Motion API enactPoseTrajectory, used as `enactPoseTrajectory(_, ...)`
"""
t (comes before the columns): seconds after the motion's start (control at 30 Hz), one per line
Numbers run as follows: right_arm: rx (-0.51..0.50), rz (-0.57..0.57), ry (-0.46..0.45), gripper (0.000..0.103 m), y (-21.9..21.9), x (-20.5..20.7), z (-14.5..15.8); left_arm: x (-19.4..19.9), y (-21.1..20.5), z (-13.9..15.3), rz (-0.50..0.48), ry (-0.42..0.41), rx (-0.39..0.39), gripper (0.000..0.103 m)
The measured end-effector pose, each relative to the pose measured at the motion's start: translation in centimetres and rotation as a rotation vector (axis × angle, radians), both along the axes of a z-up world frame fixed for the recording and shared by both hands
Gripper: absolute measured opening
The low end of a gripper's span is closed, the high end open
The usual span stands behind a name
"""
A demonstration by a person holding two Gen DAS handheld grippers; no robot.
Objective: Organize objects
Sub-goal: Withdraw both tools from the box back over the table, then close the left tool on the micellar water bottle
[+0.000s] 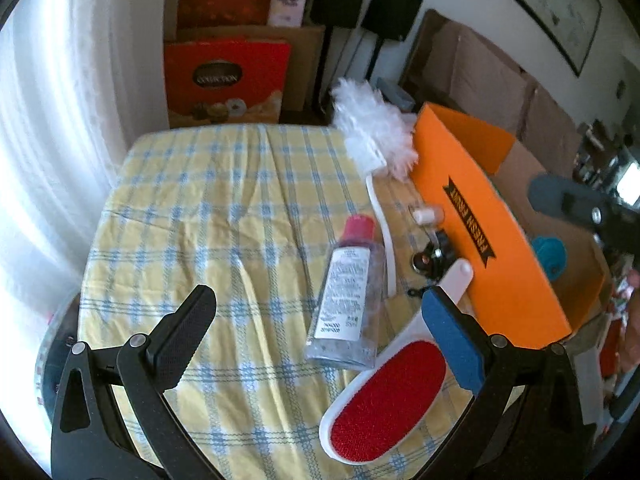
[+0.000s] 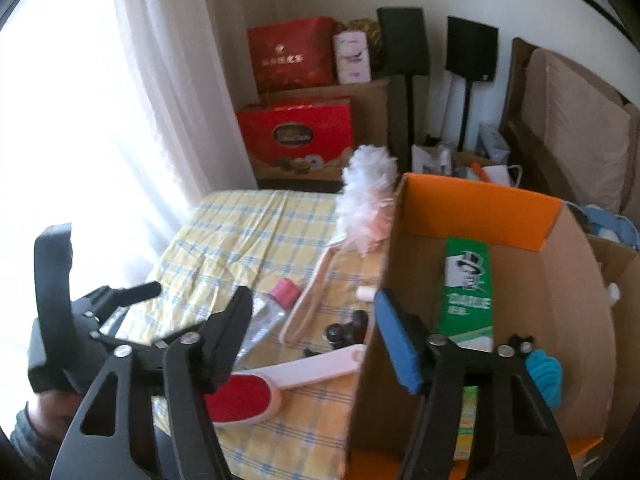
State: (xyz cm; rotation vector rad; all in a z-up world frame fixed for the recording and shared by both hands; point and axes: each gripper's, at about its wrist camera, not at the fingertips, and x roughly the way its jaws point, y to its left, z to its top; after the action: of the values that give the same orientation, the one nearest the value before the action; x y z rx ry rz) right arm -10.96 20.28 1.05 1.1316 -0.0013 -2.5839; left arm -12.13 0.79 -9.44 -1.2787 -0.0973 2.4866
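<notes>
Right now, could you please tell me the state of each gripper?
Left gripper: open, holding nothing, above the tablecloth.
Right gripper: open, holding nothing, at the edge of the orange box.

Box (image 1: 476, 220) sitting on table's (image 1: 192, 208) right edge; toothpaste carton (image 2: 469, 292) leaning inside, comb (image 2: 545, 376) to its right. Duster (image 1: 374, 132) lying just left of box w/ head at far end. Bottle (image 1: 346, 296) lying left of duster handle. Lint brush (image 1: 394, 392) lying nearest, btwn bottle & box.
</notes>
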Motion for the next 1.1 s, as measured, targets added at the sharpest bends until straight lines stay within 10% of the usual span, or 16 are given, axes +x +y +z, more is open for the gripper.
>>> enactPoseTrajectory(0.3,0.014,0.028,-0.035,0.055,-2.3,-1.4,-1.1,-1.0,1.5,-2.3,-0.054,-0.05,-0.007,0.092)
enactPoseTrajectory(0.63,0.031,0.024,-0.056,0.052,-2.7,-2.0,-2.1,-1.3,2.9,-3.6,-0.149,-0.071,-0.046,0.043)
enactPoseTrajectory(1.1,0.056,0.044,-0.059,0.052,-3.9,-2.1,-2.5,-2.8,-4.2,-3.7,0.004,-0.127,0.177,0.06)
